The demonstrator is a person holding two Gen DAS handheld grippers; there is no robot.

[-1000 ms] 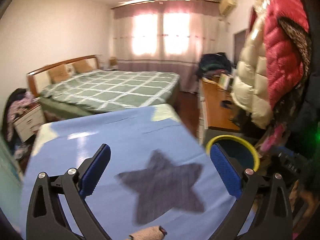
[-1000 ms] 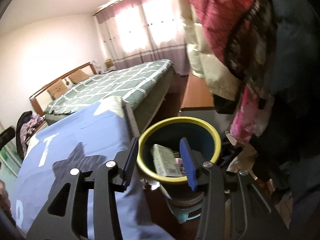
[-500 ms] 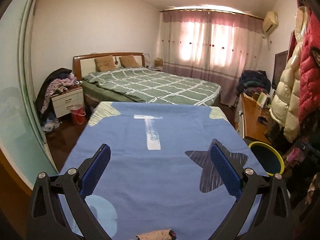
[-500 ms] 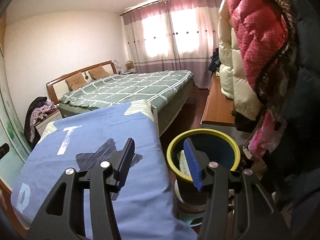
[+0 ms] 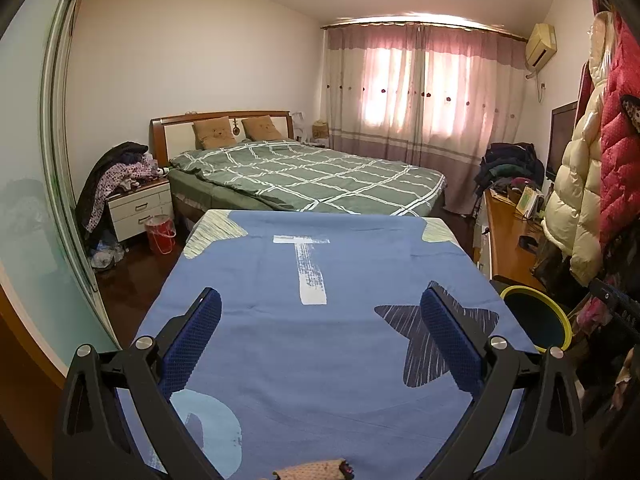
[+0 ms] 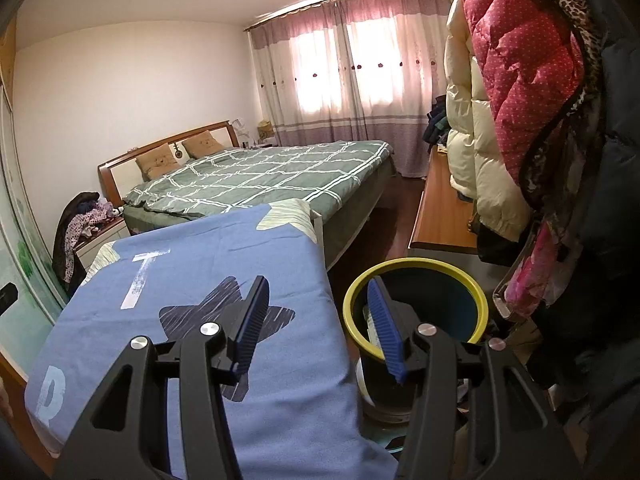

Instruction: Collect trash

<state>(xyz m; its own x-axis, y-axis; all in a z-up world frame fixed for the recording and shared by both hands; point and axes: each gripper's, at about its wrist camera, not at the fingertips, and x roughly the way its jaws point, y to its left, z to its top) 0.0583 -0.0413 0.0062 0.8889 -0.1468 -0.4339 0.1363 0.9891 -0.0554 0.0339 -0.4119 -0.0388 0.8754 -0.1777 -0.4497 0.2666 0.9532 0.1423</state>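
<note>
A dark blue bin with a yellow rim (image 6: 416,304) stands on the floor right of a table under a blue cloth (image 6: 200,320). A pale piece of trash lies inside it, mostly hidden by my right finger. The bin also shows in the left wrist view (image 5: 536,316). My right gripper (image 6: 320,320) is open and empty, above the table's right edge beside the bin. My left gripper (image 5: 320,336) is open and empty, over the blue cloth (image 5: 312,340).
A bed with a green checked cover (image 5: 312,176) lies beyond the table. Coats (image 6: 520,120) hang close on the right above a wooden cabinet (image 6: 440,216). A nightstand with clothes (image 5: 132,200) and a red basket (image 5: 160,234) stand left. A glass door (image 5: 32,200) is at far left.
Both grippers pulled back and away from the bin. The left view swung left, from the star to the whole table. The right gripper rose and opened slightly wider.
</note>
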